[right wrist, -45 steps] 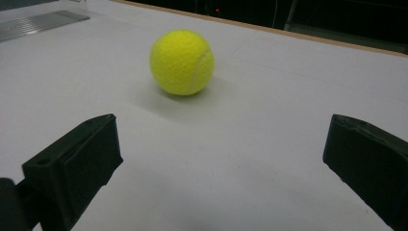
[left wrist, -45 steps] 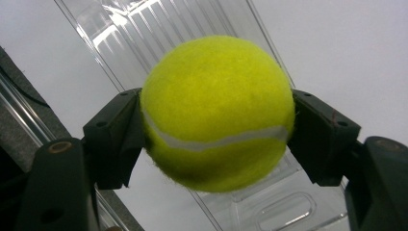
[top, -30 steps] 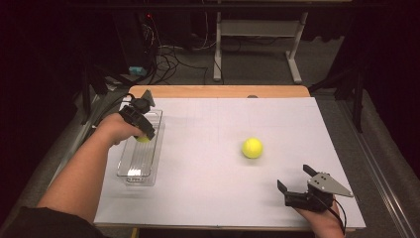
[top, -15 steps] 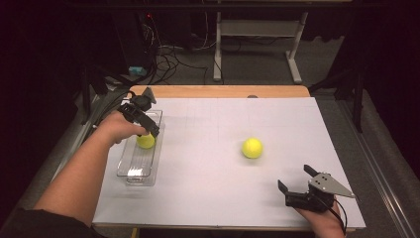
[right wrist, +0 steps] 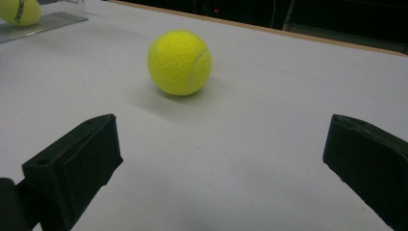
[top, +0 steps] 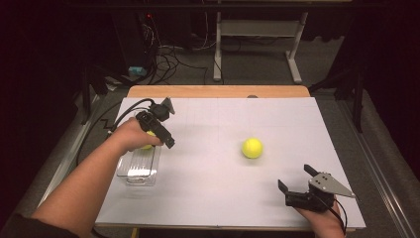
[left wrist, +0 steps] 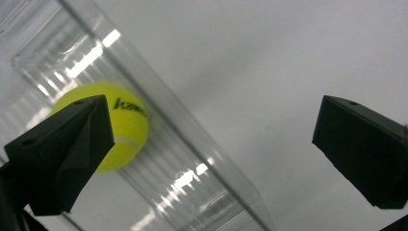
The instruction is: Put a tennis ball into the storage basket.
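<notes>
Sitting in the clear plastic box (left wrist: 202, 183), the yellow tennis ball (left wrist: 122, 127) lies free; left tongs (left wrist: 211, 154) and right tongs (right wrist: 221, 168) both gape apart.

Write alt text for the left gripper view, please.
A yellow tennis ball lies inside a clear plastic tray on a white table. The left gripper is open above it, with nothing between its two black fingers.

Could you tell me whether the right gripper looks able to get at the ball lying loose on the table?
Probably yes: the right gripper is open and faces the ball, with only bare table between them.
</notes>
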A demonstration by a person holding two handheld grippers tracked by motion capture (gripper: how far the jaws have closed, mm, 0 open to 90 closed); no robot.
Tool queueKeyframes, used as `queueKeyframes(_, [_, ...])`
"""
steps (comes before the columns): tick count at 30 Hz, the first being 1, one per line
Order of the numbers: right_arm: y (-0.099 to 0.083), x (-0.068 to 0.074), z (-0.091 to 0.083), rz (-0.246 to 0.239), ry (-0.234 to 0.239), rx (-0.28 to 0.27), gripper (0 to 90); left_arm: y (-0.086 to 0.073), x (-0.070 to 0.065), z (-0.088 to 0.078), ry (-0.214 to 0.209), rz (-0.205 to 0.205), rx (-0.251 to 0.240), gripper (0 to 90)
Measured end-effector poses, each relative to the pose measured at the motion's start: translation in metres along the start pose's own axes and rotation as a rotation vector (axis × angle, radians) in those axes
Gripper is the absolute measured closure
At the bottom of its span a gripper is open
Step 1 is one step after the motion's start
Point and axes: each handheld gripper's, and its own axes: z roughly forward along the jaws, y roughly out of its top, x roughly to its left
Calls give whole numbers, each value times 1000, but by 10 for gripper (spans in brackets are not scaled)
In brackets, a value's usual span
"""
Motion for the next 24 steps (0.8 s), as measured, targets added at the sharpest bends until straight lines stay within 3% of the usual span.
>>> queueKeyframes(9, [0,0,0,1,1,0,0,9,-33,8,-45,71,-28,13])
queueKeyframes(14, [0,1,0,2,2,1,0,14,-60,14,-67,134,-40,13])
queueKeyframes(17, [0,1,0,2,2,1,0,15,-69,15,-79,151,-51,13])
queueKeyframes(18, [0,1,0,2,2,1,0,16,-78,16,-83,178,-53,13])
queueKeyframes(24, [0,1,0,3,2,2,0,18,-102,19,-98,226,-62,13])
